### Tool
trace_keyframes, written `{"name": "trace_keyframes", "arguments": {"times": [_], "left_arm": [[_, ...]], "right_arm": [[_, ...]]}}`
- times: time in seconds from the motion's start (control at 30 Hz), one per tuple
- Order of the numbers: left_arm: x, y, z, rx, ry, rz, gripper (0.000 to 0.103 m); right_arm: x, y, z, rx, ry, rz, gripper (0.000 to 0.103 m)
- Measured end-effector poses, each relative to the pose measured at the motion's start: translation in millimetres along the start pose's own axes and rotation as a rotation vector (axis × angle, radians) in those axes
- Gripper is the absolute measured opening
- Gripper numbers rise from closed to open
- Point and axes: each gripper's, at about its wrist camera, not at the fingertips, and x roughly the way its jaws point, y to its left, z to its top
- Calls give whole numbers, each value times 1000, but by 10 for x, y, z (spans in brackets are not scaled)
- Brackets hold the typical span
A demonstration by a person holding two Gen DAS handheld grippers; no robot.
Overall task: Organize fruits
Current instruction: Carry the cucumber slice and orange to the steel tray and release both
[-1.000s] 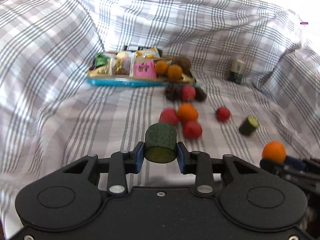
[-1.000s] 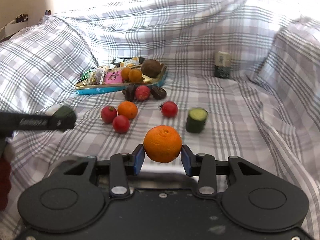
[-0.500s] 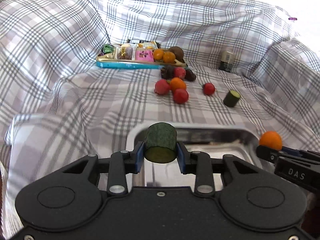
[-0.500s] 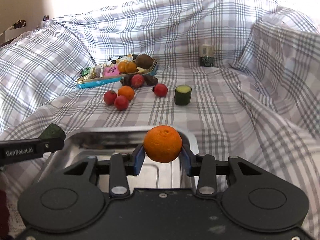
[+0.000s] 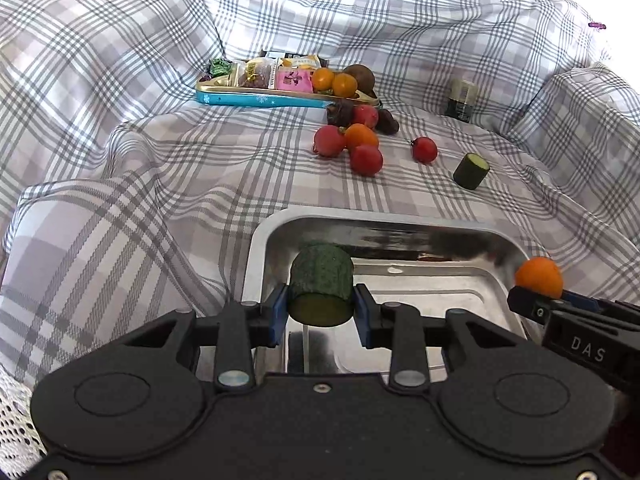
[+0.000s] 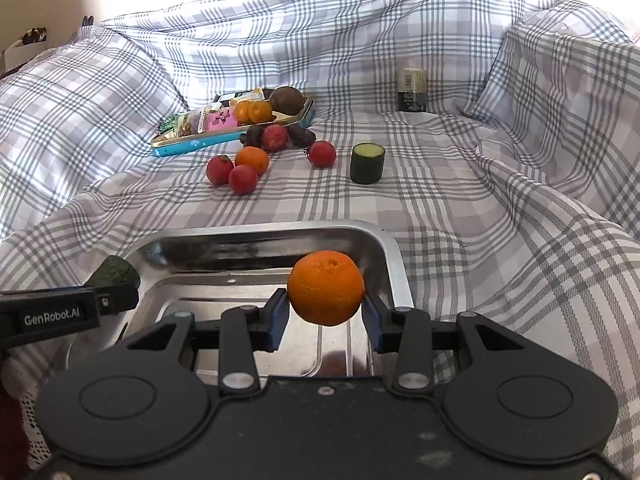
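Note:
My left gripper is shut on a dark green cucumber piece, held over the left part of a shiny metal tray. My right gripper is shut on an orange above the tray's right side. Each gripper shows in the other's view: the right gripper's orange at the right edge, the left gripper's cucumber piece at the left. Farther back on the checked cloth lie red fruits, an orange fruit and a second cucumber piece.
A blue-rimmed tin with wrapped snacks, two small oranges and a brown fruit sits at the back. Dark fruits lie in front of it. A small dark jar stands back right. Cloth folds rise on all sides.
Both grippers have drawn back from the loose fruit with their loads; the metal tray, unseen a second ago, now lies right under them. Little has moved in the last half second.

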Motion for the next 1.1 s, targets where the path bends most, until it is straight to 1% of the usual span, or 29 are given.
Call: {"name": "trace_keyframes", "arguments": {"times": [0.23, 0.37, 0.43, 1.1], "left_arm": [[18, -17, 7, 8, 22, 2, 43], [1, -11, 9, 6, 13, 0, 43], [8, -9, 13, 5, 18, -8, 45], [-11, 15, 26, -4, 7, -20, 45]], "right_arm": [[15, -4, 4, 6, 13, -2, 42], [23, -8, 0, 8, 18, -5, 42], [7, -5, 0, 8, 7, -5, 42], [-15, 3, -5, -6, -7, -4, 42]]}}
